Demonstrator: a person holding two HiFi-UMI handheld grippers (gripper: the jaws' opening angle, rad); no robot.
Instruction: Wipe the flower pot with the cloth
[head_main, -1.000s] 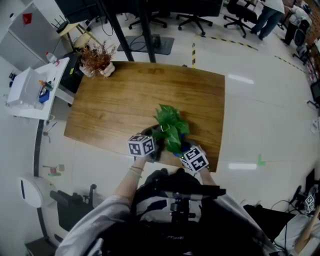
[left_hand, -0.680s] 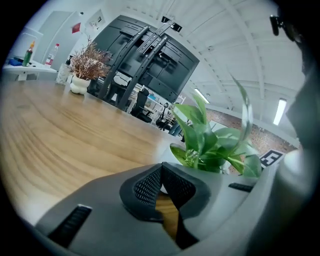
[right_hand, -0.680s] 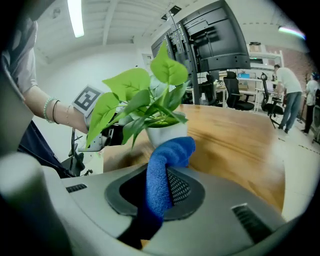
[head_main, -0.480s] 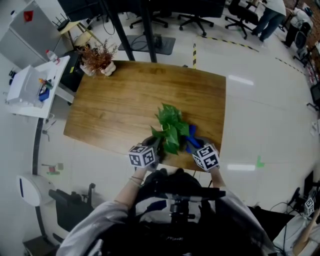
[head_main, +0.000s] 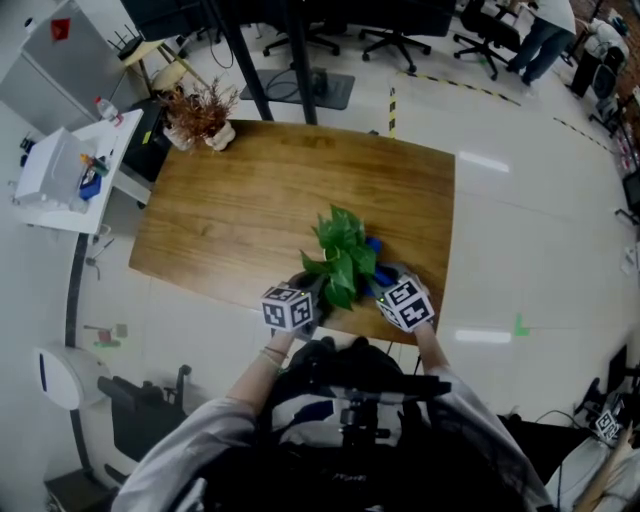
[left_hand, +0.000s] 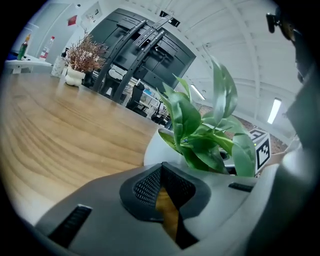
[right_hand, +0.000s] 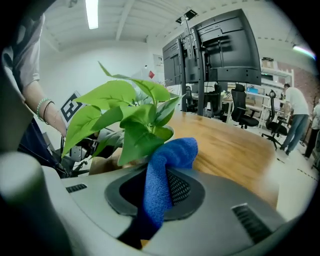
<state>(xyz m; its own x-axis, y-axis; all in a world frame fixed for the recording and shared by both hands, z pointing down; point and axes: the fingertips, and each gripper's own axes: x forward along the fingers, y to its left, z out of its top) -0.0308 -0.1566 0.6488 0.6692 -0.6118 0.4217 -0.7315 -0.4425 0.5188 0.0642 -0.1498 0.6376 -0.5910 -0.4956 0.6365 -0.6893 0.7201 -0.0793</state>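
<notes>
A leafy green plant (head_main: 340, 255) stands in a white flower pot (left_hand: 159, 147) near the front edge of the wooden table (head_main: 250, 200). In the head view the leaves hide the pot. My left gripper (head_main: 303, 301) is at the pot's left side, jaws shut with nothing between them (left_hand: 161, 168), tips just short of the pot's wall. My right gripper (head_main: 388, 290) is at the pot's right side, shut on a blue cloth (right_hand: 167, 160). The cloth's free end lies up against the plant (right_hand: 132, 115); a bit of it shows beside the leaves (head_main: 374, 246).
A dried plant in a small white vase (head_main: 205, 115) stands at the table's far left corner. A white side table with bottles (head_main: 60, 175) is to the left. Office chairs and a person (head_main: 540, 30) are far behind. The table's front edge (head_main: 330, 325) runs right below the pot.
The right gripper swung out to the right with the cloth, then came back in against the pot's right side. The left gripper dropped slightly toward the table's front edge and stays beside the pot.
</notes>
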